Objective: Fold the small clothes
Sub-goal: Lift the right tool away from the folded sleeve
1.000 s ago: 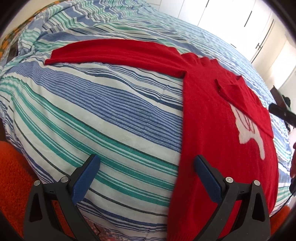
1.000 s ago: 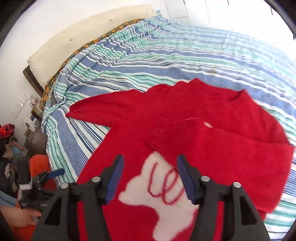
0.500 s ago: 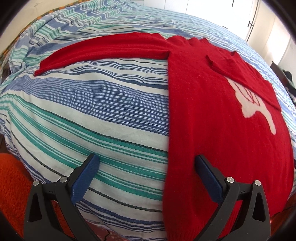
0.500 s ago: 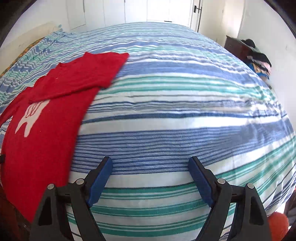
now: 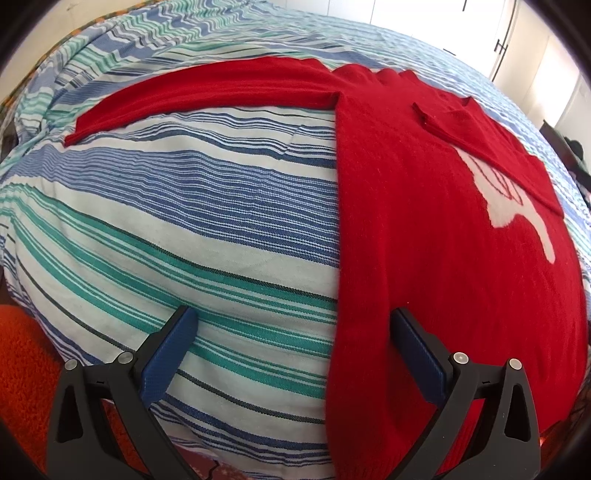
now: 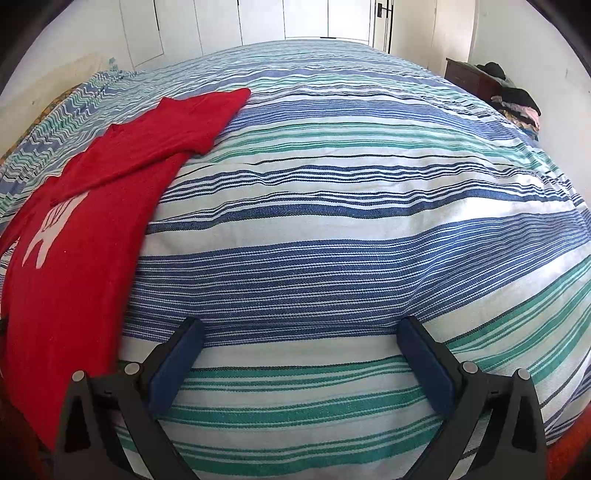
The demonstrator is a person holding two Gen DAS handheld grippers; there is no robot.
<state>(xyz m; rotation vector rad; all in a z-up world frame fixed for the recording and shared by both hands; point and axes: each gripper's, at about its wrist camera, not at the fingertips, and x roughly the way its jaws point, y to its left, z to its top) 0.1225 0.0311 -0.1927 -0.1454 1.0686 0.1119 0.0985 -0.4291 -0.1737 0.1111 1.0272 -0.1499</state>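
Note:
A red sweater (image 5: 424,229) with a white animal motif lies flat on the striped bedspread (image 5: 184,221). One sleeve (image 5: 207,92) stretches out to the left; the other is folded across the chest. My left gripper (image 5: 293,325) is open and empty, over the sweater's left side edge near the hem. In the right wrist view the sweater (image 6: 85,206) lies at the far left. My right gripper (image 6: 301,336) is open and empty, over bare bedspread (image 6: 332,221) to the right of it.
The bed fills both views. An orange rug (image 5: 22,369) lies beside the bed at lower left. A dark wooden dresser (image 6: 469,77) with a pile of clothes (image 6: 517,103) stands by the far right wall. White wardrobe doors (image 6: 325,18) are behind the bed.
The right gripper swung away from above the sweater's chest to the bare bedspread on the right and opened wider. The left gripper shifted slightly along the sweater's side edge.

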